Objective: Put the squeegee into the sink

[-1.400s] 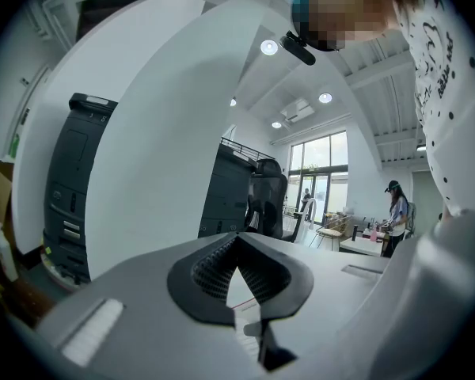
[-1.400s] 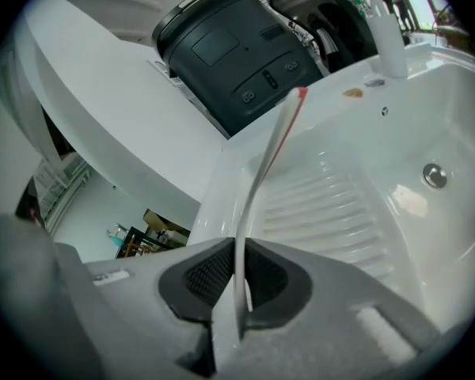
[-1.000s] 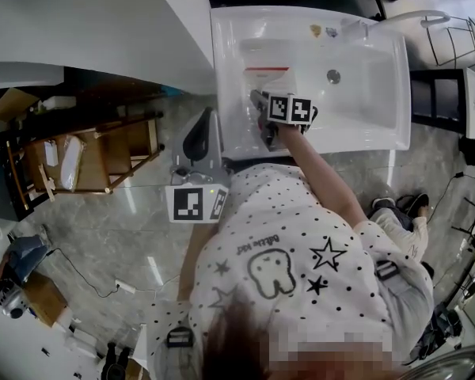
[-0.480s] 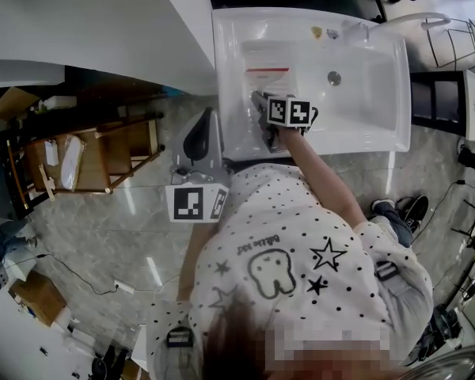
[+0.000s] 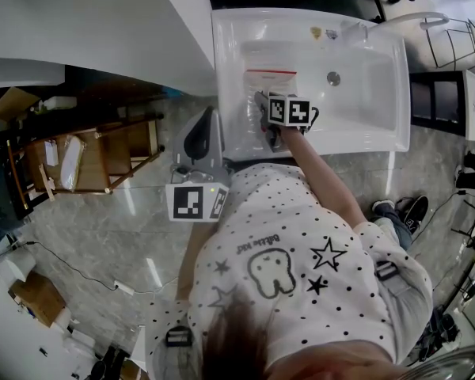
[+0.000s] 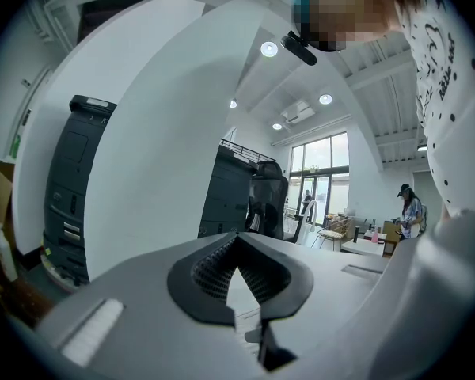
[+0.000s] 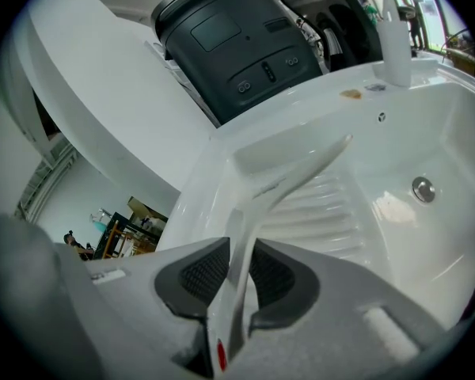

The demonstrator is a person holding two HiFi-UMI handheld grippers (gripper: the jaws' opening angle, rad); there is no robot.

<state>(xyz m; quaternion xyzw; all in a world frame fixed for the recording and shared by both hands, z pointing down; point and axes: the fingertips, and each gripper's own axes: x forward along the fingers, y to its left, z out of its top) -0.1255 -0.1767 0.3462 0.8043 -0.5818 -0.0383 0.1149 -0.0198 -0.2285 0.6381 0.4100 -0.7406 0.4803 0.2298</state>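
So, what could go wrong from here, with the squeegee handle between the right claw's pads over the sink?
1. The right claw has just been opening with the squeegee handle between its pads, so the squeegee may drop and slide down the ribbed slope of the sink.
2. The handle lies close to both pads; if the claw pulls back too soon, a pad could catch it and drag the squeegee along.

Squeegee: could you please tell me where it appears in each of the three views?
Head view: the squeegee is upper centre, in the sink's left half, red edge farthest from the person.
Left gripper view: not in it.
Right gripper view: squeegee at lower centre, handle rising to the blade.
Shared landmark: the drain.
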